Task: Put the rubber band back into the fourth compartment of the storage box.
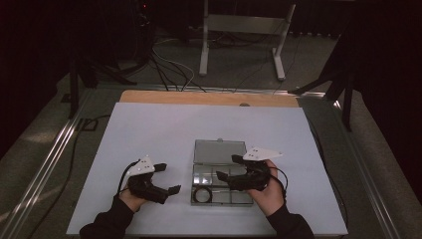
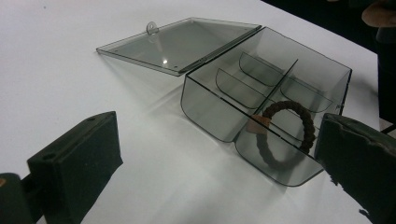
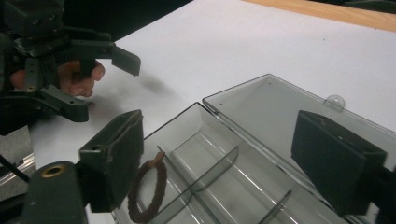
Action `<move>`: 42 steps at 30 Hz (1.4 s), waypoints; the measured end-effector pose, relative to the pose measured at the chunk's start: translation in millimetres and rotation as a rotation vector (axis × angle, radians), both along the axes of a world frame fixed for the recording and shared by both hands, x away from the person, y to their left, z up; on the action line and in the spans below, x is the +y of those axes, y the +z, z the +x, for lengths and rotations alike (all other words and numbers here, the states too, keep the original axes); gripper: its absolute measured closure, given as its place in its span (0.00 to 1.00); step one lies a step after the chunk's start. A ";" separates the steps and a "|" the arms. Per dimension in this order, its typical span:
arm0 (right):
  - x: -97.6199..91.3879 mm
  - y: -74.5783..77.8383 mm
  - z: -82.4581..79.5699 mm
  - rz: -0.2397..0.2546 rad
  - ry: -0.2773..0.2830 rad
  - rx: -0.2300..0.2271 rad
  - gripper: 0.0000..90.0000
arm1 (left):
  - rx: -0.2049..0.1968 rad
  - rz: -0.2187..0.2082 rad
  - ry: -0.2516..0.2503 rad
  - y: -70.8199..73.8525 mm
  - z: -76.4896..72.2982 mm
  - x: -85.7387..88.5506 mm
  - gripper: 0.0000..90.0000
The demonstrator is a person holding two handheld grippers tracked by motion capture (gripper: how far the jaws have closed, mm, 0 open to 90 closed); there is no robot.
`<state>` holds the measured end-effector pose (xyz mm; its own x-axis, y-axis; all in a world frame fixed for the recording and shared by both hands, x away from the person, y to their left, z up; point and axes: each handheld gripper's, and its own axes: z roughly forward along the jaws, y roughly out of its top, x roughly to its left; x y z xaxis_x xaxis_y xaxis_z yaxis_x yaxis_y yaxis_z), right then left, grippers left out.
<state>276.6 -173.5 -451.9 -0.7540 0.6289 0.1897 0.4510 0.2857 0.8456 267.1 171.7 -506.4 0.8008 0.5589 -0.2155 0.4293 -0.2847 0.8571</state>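
Observation:
A clear grey compartment box point(image 1: 235, 197) sits on the white table mat, its lid point(image 1: 219, 151) folded open and lying flat behind it. A brown braided bracelet point(image 1: 202, 195) rests in the front-left compartment, leaning on the wall point(image 2: 285, 135) point(image 3: 147, 191). My left gripper point(image 1: 169, 178) stands open just left of the box, nothing between its jaws point(image 2: 217, 163). My right gripper point(image 1: 228, 168) hovers open over the box's middle point(image 3: 224, 158), its jaws empty, the bracelet below and to their left. The left gripper point(image 3: 102, 86) also shows beyond the box point(image 3: 205, 149).
The white mat point(image 1: 149, 129) lies on a wooden tabletop point(image 1: 199, 97) with a metal rail point(image 1: 50, 154) along the left. Cables and a metal stand point(image 1: 241, 25) are on the floor beyond. Box dividers point(image 2: 252, 79) split the other compartments, which hold nothing.

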 end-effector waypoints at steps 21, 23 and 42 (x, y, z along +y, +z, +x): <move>-45.7 3.5 13.6 0.075 -0.073 -0.008 0.01 | -0.007 -0.022 -0.028 9.3 5.6 -9.7 0.01; -48.7 2.6 14.4 0.072 -0.083 -0.018 0.01 | -0.011 -0.022 -0.033 11.3 6.9 -13.0 0.01; -63.9 -3.9 15.5 0.035 -0.132 -0.070 0.01 | -0.007 -0.062 -0.032 26.3 35.7 -33.6 0.01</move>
<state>292.1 -237.5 -455.8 -0.6774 0.7174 0.1629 0.4221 0.1976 0.8848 302.8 138.1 -480.1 0.8196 0.5187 -0.2433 0.4148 -0.2442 0.8765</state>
